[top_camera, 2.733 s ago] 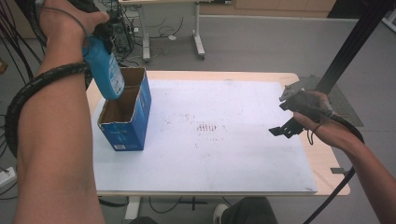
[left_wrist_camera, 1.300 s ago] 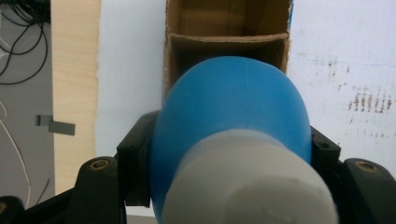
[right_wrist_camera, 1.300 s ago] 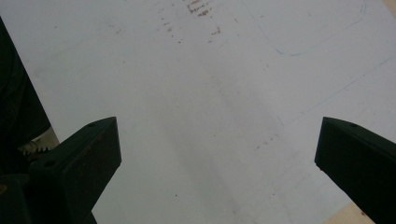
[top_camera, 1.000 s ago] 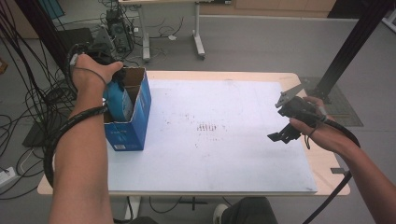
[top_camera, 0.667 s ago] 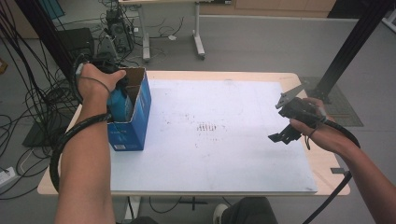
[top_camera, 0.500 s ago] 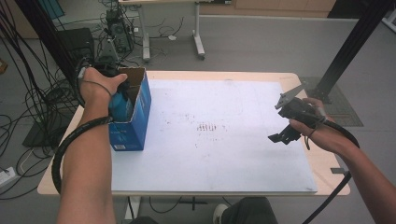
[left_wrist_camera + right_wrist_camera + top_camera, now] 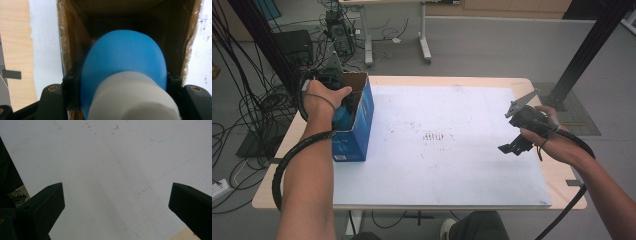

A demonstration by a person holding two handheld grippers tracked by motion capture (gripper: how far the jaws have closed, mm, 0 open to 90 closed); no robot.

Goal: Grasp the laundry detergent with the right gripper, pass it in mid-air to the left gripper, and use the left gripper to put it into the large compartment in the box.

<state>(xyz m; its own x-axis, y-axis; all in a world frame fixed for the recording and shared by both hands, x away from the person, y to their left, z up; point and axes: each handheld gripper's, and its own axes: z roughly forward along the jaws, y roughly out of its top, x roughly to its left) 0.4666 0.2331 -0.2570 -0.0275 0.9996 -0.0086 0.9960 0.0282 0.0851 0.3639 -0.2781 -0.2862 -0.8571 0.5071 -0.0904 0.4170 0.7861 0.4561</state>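
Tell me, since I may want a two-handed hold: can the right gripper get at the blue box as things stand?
Probably yes: the right gripper hangs open over bare white board, and nothing stands between it and the blue box.

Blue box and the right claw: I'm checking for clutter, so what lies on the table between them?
Nothing: in the high view the white mat between the blue box and the right claw is bare apart from faint marks.
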